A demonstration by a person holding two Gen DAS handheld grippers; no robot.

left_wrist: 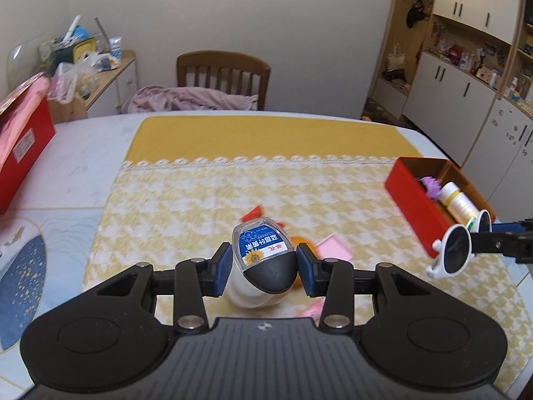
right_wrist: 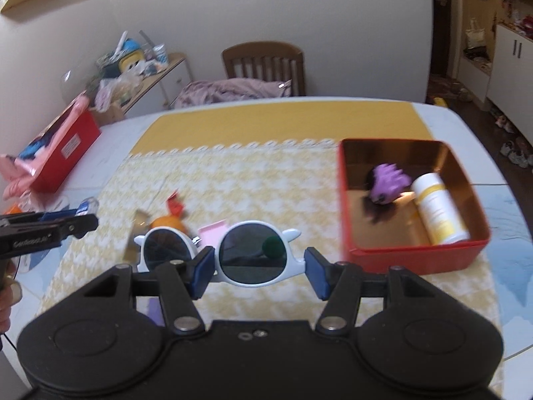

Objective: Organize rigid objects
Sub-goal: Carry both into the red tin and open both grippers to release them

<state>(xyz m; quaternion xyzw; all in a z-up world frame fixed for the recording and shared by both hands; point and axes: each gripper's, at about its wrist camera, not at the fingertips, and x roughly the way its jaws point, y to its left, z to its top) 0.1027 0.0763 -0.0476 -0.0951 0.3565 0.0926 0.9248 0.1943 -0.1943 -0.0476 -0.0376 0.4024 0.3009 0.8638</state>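
Observation:
My left gripper (left_wrist: pixel 264 268) is shut on a clear bottle with a blue label and dark cap (left_wrist: pixel 265 260), held above the yellow checked cloth (left_wrist: pixel 200 200). My right gripper (right_wrist: pixel 258 268) is shut on white-framed sunglasses (right_wrist: pixel 233 250), held just left of the red tin (right_wrist: pixel 346 200). The sunglasses (left_wrist: pixel 456 246) and red tin (left_wrist: pixel 409 200) also show at the right of the left wrist view. In the tin lie a purple toy (right_wrist: pixel 388 180) and a white and yellow bottle (right_wrist: pixel 439 206). The left gripper (right_wrist: pixel 66 223) shows at the left edge of the right wrist view.
An orange object (right_wrist: pixel 165 221), a red wrapper (right_wrist: pixel 175 205) and a pink card (right_wrist: pixel 211 231) lie on the cloth between the grippers. A large red box (left_wrist: pixel 20 146) stands at the table's left. A wooden chair (left_wrist: pixel 223 73) with pink fabric stands at the far edge.

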